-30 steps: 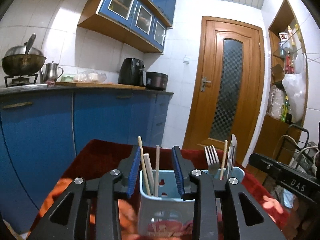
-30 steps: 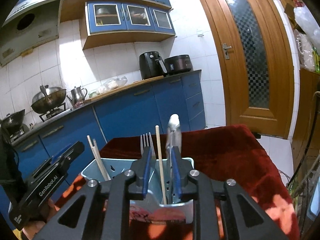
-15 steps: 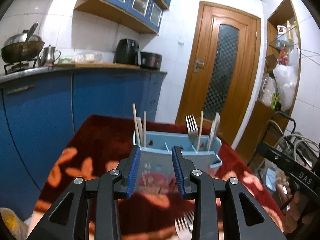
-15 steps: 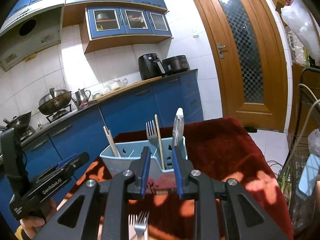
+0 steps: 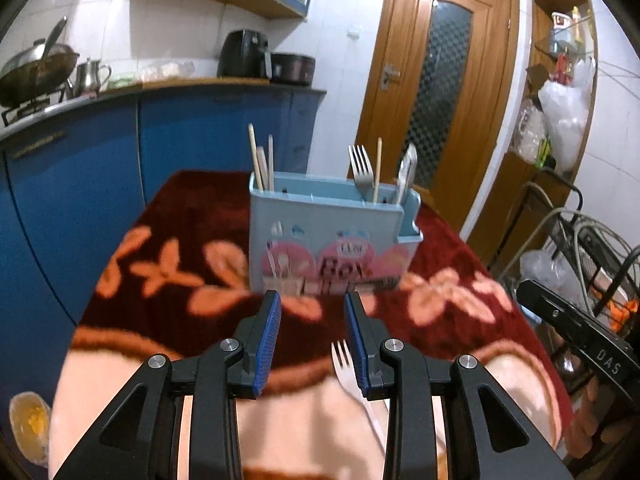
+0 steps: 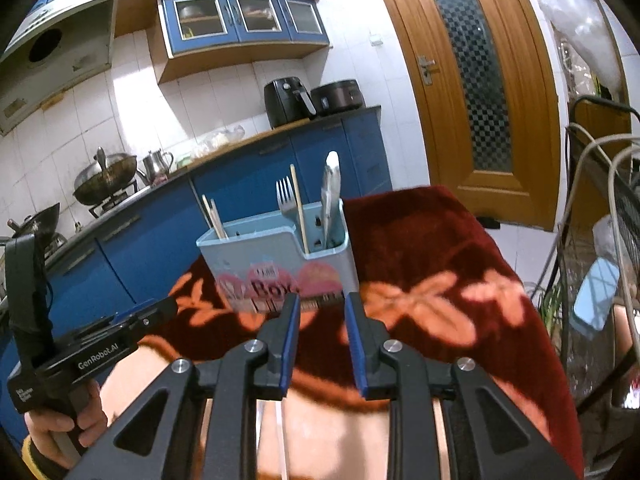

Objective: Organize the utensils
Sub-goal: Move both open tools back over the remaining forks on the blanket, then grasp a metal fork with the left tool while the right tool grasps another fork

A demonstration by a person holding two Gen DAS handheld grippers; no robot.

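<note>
A light blue utensil holder stands on the red flowered cloth. It holds chopsticks at its left end, and a fork, one more chopstick and a knife at its right end. A fork lies on the cloth just under my left gripper. The left gripper is open and empty, a little in front of the holder. My right gripper is open and empty, also in front of the holder. The left gripper shows at the left of the right wrist view.
The table's red cloth ends at edges on the left and right. Blue kitchen cabinets stand behind on the left, a wooden door behind. A wire rack with cables stands to the right of the table.
Both grippers have drawn back and away from the holder, which now stands farther off. The right gripper's jaws have opened wider. A fork on the cloth has come into view.
</note>
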